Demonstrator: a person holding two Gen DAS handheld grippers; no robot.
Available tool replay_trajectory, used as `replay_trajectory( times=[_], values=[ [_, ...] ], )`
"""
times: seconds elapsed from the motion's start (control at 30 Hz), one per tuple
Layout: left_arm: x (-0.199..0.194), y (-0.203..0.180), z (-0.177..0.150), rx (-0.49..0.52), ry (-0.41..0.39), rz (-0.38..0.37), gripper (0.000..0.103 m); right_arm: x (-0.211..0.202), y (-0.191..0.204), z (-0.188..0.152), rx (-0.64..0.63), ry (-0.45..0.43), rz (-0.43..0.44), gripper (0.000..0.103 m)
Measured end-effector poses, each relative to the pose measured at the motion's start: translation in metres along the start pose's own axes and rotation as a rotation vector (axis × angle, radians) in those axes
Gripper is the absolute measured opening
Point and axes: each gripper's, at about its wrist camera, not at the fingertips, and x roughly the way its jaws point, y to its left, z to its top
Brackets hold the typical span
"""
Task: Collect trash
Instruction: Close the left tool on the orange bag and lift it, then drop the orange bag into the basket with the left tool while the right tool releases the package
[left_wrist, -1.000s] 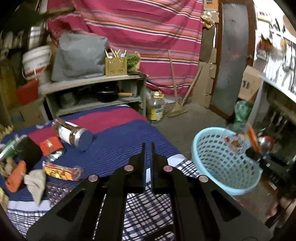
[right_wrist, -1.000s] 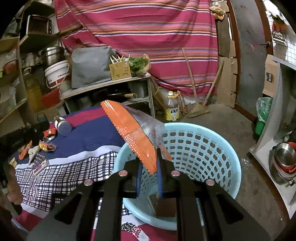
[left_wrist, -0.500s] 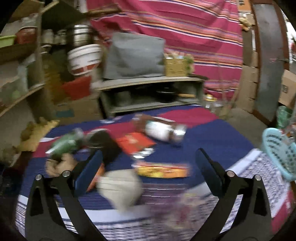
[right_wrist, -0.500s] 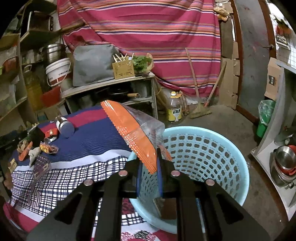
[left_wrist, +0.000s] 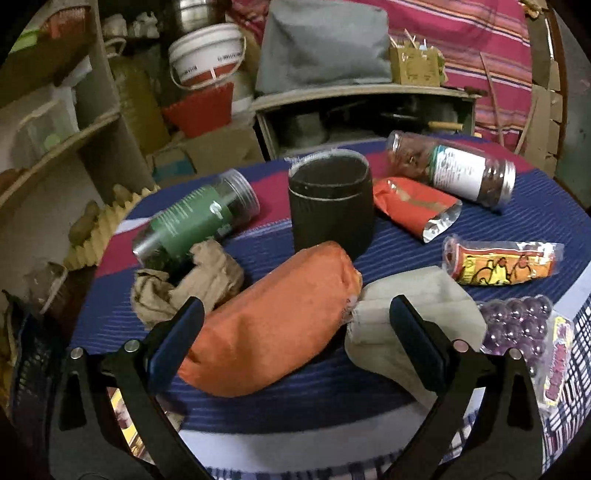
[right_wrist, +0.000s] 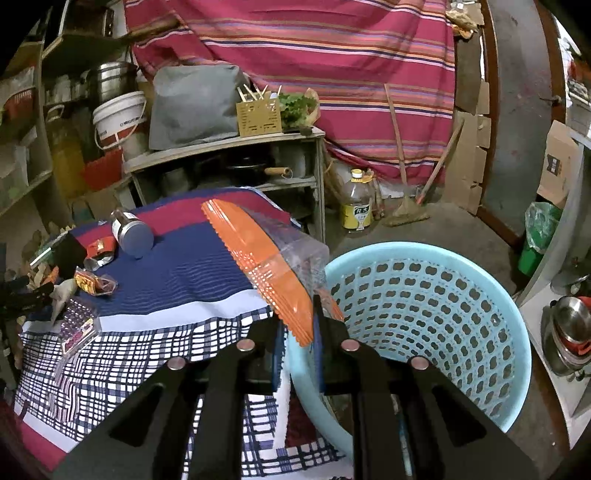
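My left gripper (left_wrist: 295, 328) is open, its jaws on either side of an orange cloth pouch (left_wrist: 273, 325) lying on the striped tablecloth (left_wrist: 517, 229). Around it lie a crumpled brown paper (left_wrist: 188, 284), a beige cloth (left_wrist: 417, 310), a black cup (left_wrist: 330, 203), a green jar (left_wrist: 195, 221), a labelled jar (left_wrist: 454, 170), an orange foil packet (left_wrist: 413, 206) and a snack wrapper (left_wrist: 502, 262). My right gripper (right_wrist: 299, 328) is shut on an orange-and-clear plastic bag (right_wrist: 266, 258), held at the rim of the light blue basket (right_wrist: 424, 306).
A purple bead packet (left_wrist: 517, 321) lies at the cloth's right edge. Shelves with a white bucket (left_wrist: 207, 55) and a grey bag (left_wrist: 325, 40) stand behind the table. On the floor are an oil bottle (right_wrist: 356, 206) and a broom (right_wrist: 406, 206). Steel pots (right_wrist: 569, 332) sit right of the basket.
My left gripper opened, swung left from the basket and closed in low over the orange pouch. My right gripper kept the plastic bag and shifted slightly left over the basket rim.
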Motion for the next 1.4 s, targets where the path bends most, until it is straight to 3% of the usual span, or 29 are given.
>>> replay_trajectory(
  times=[0.07,0.13,0.17,0.23,0.27,0.33,0.4,0.67,0.83,1.03,1.4],
  values=[
    [0.005,0.002,0.004,-0.006,0.005,-0.022,0.094,0.001,0.000,0.001,-0.004,0.003,-0.007,0.014],
    [0.013,0.005,0.007,-0.013,0.021,-0.037,0.075,0.001,0.001,0.002,-0.005,0.004,-0.011,0.014],
    [0.017,0.006,0.008,-0.019,0.039,-0.046,0.070,0.000,0.000,0.001,-0.004,0.004,-0.011,0.014],
    [0.025,0.010,0.008,-0.039,0.070,-0.075,0.046,0.001,0.000,0.002,-0.002,0.004,-0.010,0.014],
    [0.026,0.011,0.007,-0.046,0.079,-0.082,0.040,0.000,-0.001,0.002,-0.002,0.003,-0.010,0.014],
    [0.029,0.013,0.006,-0.047,0.094,-0.082,0.019,0.000,-0.001,0.001,-0.003,0.001,-0.012,0.014],
    [0.028,0.012,0.007,-0.038,0.100,-0.079,0.010,-0.004,-0.006,0.001,0.001,-0.006,-0.014,0.014],
    [-0.028,0.000,0.030,-0.014,-0.005,-0.092,0.008,-0.019,-0.041,-0.004,0.058,-0.033,-0.030,0.014],
    [-0.074,-0.038,0.053,0.045,-0.089,-0.145,0.008,-0.026,-0.062,-0.006,0.074,-0.047,-0.043,0.014],
    [-0.129,-0.129,0.078,0.163,-0.196,-0.263,0.008,-0.039,-0.088,-0.003,0.086,-0.072,-0.072,0.014],
    [-0.179,-0.296,0.090,0.280,-0.254,-0.508,0.008,-0.049,-0.135,-0.002,0.104,-0.065,-0.121,0.014]
  ],
)
